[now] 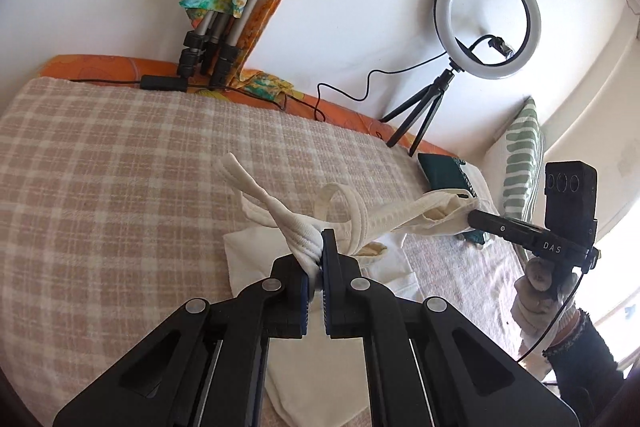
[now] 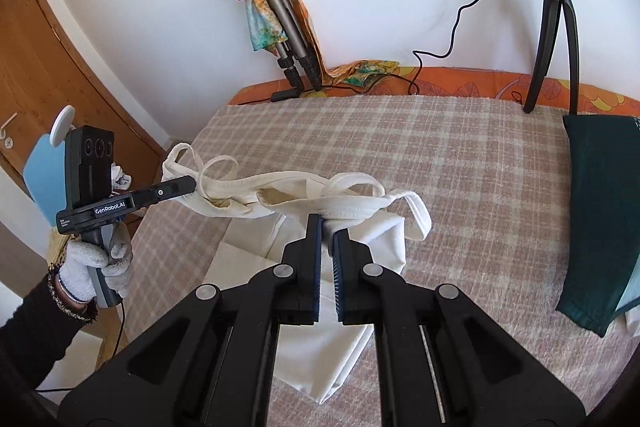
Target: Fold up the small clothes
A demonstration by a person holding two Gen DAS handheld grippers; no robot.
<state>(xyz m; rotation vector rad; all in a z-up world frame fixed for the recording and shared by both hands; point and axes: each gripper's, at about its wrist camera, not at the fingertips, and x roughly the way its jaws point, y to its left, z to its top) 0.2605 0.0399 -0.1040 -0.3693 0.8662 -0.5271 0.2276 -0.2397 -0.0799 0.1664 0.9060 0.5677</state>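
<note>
White cotton is being held off the bed at two points: the white tank top (image 1: 404, 223) is being pinched at a bunched shoulder strap by the left gripper (image 1: 321, 259), low in the centre of the left wrist view, and at the other strap by the right gripper (image 2: 327, 227), centre of the right wrist view. Both pairs of tongs are being pressed together on fabric.

Only narrow, rolled strap is being gripped on each side, so a slip is being risked if the garment is pulled taut between the two hands. Twisted straps and a sagging neckline are also being seen; a crooked fold is likely if it is laid down unstraightened.

Beneath it, lower centre, another white garment (image 2: 320, 359) is lying on the checked blanket (image 2: 460, 163) and could be dragged or caught up. A dark green garment (image 2: 600, 219) is lying at the right edge, well apart. A ring light (image 1: 488, 21) on its tripod and a cable (image 1: 344, 87) are standing at the far bed edge, upper right, clear of the working area.
</note>
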